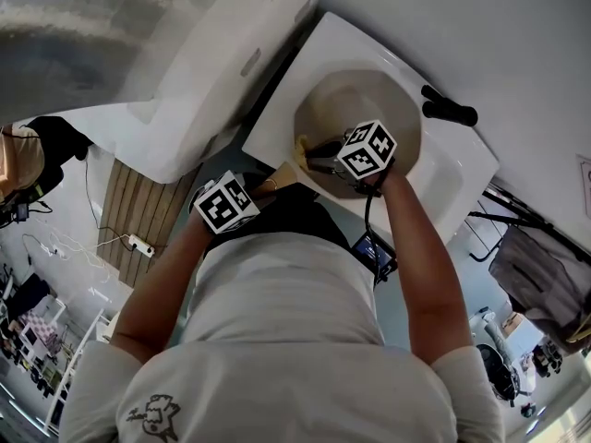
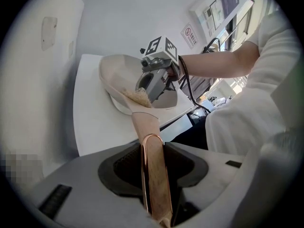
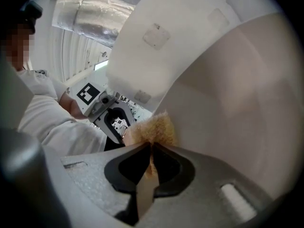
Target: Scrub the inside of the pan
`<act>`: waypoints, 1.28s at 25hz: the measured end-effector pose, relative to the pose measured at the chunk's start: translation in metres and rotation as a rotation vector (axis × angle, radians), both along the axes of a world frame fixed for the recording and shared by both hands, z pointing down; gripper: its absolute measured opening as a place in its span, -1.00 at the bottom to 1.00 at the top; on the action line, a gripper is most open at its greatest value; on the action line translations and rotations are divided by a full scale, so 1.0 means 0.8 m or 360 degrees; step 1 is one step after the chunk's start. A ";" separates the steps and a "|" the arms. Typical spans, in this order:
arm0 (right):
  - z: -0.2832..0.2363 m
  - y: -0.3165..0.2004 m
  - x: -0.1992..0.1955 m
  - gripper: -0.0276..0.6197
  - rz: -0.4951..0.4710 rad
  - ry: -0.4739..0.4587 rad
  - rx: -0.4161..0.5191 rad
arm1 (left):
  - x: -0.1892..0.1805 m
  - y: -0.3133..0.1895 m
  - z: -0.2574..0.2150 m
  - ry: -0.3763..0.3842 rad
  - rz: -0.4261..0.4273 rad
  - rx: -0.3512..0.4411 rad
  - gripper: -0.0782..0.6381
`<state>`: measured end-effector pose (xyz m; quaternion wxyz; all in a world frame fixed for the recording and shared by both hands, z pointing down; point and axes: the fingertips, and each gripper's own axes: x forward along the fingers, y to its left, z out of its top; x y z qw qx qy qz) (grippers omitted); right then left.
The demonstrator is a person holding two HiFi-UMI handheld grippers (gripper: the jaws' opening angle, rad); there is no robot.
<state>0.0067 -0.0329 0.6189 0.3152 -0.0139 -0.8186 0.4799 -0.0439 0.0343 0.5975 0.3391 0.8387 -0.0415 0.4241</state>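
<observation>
A beige pan [image 1: 355,109] sits tilted in a white sink [image 1: 277,109]. Its long wood-toned handle [image 2: 154,175] runs straight back between the jaws of my left gripper [image 2: 153,172], which is shut on it; the marker cube of that gripper [image 1: 225,201] shows in the head view. My right gripper [image 1: 323,160] reaches into the pan and is shut on a yellowish scrubbing sponge [image 3: 151,129]. The sponge presses against the pan's inner wall [image 3: 237,94] near the handle side. From the left gripper view the sponge [image 2: 138,96] lies at the pan's near rim under the right gripper [image 2: 154,77].
A black tap handle [image 1: 450,109] lies at the sink's far right edge. A large white appliance or counter [image 1: 185,109] flanks the sink on the left. Below lie a wooden slatted mat [image 1: 129,210] and a power strip [image 1: 138,245] with cables.
</observation>
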 end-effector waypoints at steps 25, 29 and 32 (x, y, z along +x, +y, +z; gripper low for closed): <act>0.002 0.097 0.149 -0.84 -0.0789 0.0640 -0.0407 | 0.001 0.002 -0.002 0.0001 -0.0041 0.0032 -0.35; 0.010 0.091 0.189 -0.84 -0.0884 0.0909 -0.0387 | 0.001 0.002 -0.001 0.0009 -0.0042 0.0028 -0.35; 0.009 0.089 0.210 -0.84 -0.0981 0.1084 -0.0355 | 0.000 0.002 0.000 0.0005 -0.0037 0.0021 -0.35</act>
